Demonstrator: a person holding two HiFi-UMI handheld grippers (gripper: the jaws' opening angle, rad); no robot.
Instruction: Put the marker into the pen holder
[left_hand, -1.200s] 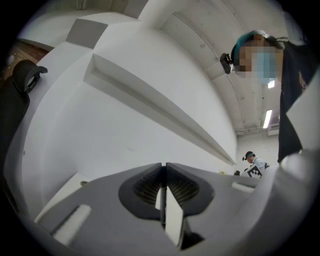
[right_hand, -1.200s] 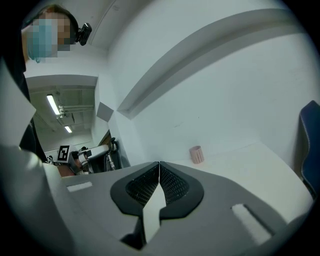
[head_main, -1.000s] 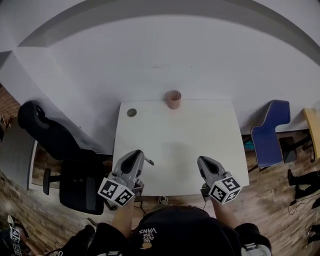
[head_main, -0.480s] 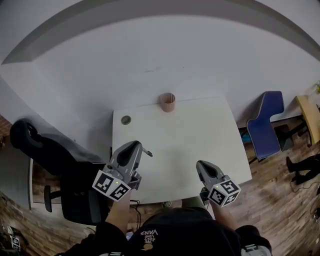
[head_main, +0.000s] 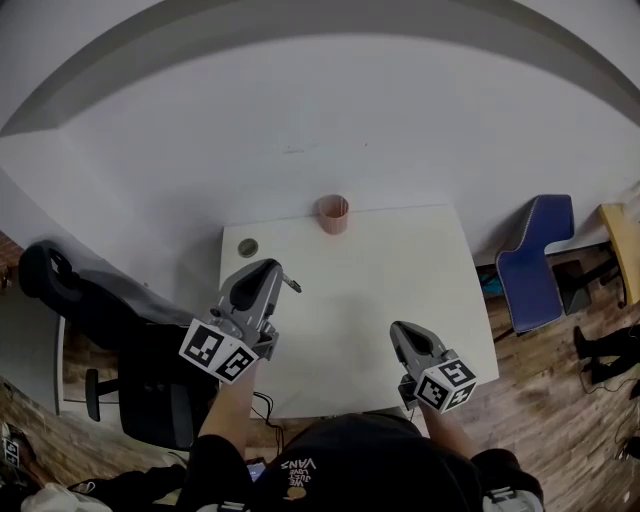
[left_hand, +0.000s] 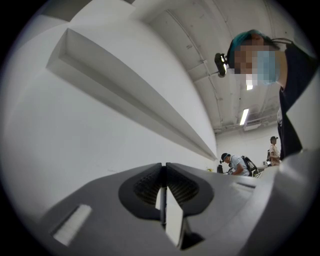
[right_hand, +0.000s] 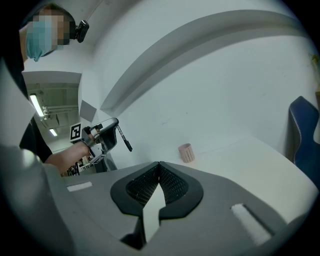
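Observation:
The pen holder (head_main: 333, 214), a small pinkish ribbed cup, stands at the far edge of the white table (head_main: 400, 270); the right gripper view shows this pen holder (right_hand: 186, 152) too. My left gripper (head_main: 275, 272) is raised over the table's left part and shut on a dark marker (head_main: 291, 284), which sticks out sideways from its tips. Seen from the right gripper view, the marker (right_hand: 123, 138) hangs slanted from the left gripper (right_hand: 113, 131). The left gripper view points up at the wall. My right gripper (head_main: 400, 331) is shut and empty near the front edge.
A small round grommet (head_main: 247, 247) sits in the table's far left corner. A black office chair (head_main: 80, 295) stands left of the table and a blue chair (head_main: 535, 262) to its right. A white wall rises behind the table.
My left gripper has lifted and moved forward with the marker in it. The right gripper has stayed near the front edge. The head view has shifted a little.

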